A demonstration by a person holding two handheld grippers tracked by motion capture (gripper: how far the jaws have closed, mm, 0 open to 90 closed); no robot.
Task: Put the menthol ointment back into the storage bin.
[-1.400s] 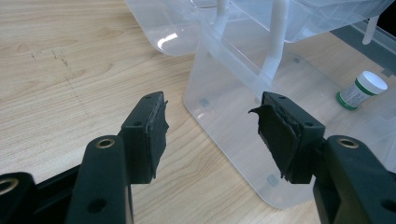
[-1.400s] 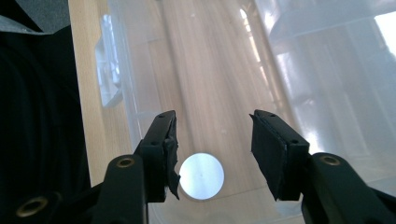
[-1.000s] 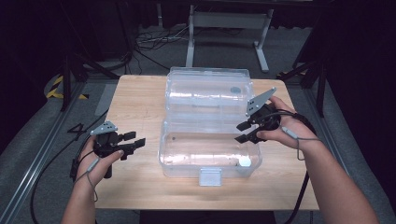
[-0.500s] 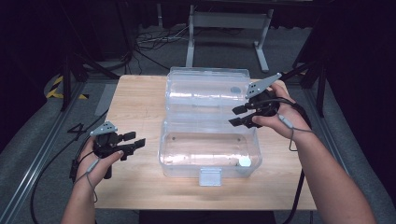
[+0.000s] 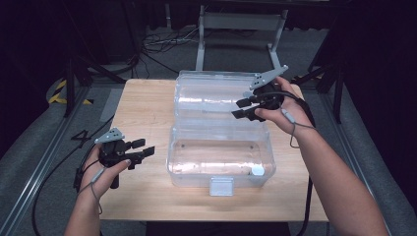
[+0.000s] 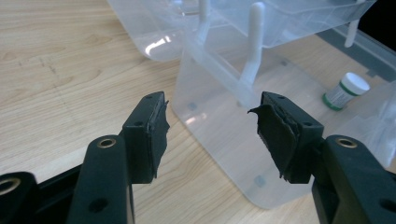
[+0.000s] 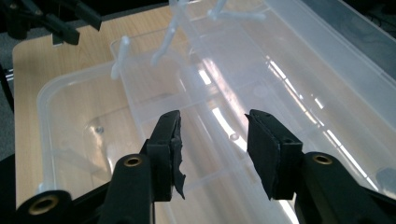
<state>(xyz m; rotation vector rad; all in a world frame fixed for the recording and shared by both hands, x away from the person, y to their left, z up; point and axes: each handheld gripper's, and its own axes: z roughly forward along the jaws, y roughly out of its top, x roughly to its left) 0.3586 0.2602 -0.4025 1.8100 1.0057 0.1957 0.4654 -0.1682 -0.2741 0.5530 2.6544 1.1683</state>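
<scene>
High view showed the clear plastic storage box (image 5: 219,157) lying open in the middle of the wooden table (image 5: 142,113), its hinged lid (image 5: 211,96) folded back on the far side and its white latch (image 5: 221,186) at the near edge. A small white-capped vial (image 5: 256,171) lay inside the box's base, in its near right corner.

I held my right gripper (image 5: 241,108) above the lid's right end, its jaws apart with nothing between them; they had just been narrowing a little. Right gripper view looked down between those jaws at the lid's clear ribbed surface (image 7: 243,93).

My left gripper (image 5: 143,149) hovered over bare table just left of the box, not touching it, jaws wide and empty. Left gripper view showed the box's near corner (image 6: 219,135) between the pads and the vial (image 6: 346,90) beyond.
</scene>
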